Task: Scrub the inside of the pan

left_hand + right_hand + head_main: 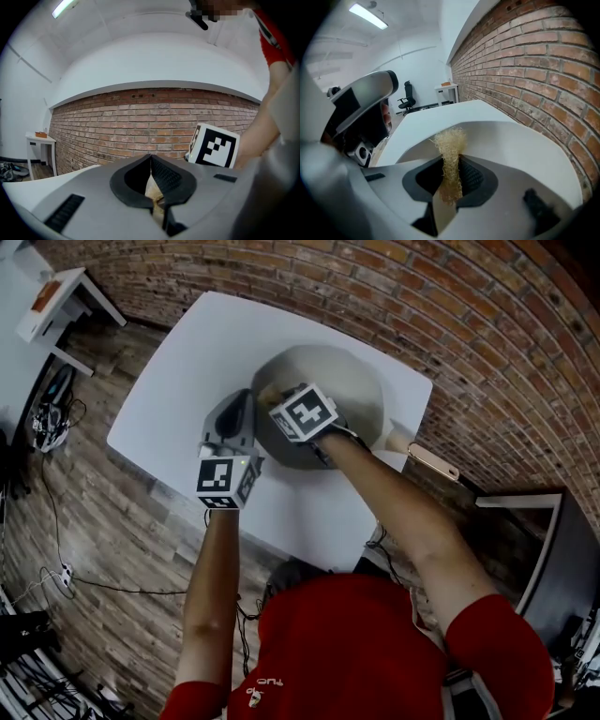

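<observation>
A grey pan (356, 381) sits on the white table (178, 371), its pale handle (412, 444) pointing right. My right gripper (274, 401) hangs over the pan's left inner side, shut on a golden wiry scrubber (450, 143) that sticks out beyond the jaws above the pan's pale inside (515, 145). My left gripper (244, 423) reaches the pan's left rim from the near side. Its jaws are shut on a thin tan edge (153, 190), which looks like the pan's rim. The right gripper's marker cube (213, 145) shows just beyond.
A brick wall (450, 306) runs behind and to the right of the table. A small white side table (56, 301) stands at the far left, with cables (47, 418) on the wood floor. A dark cabinet (567, 549) stands at right.
</observation>
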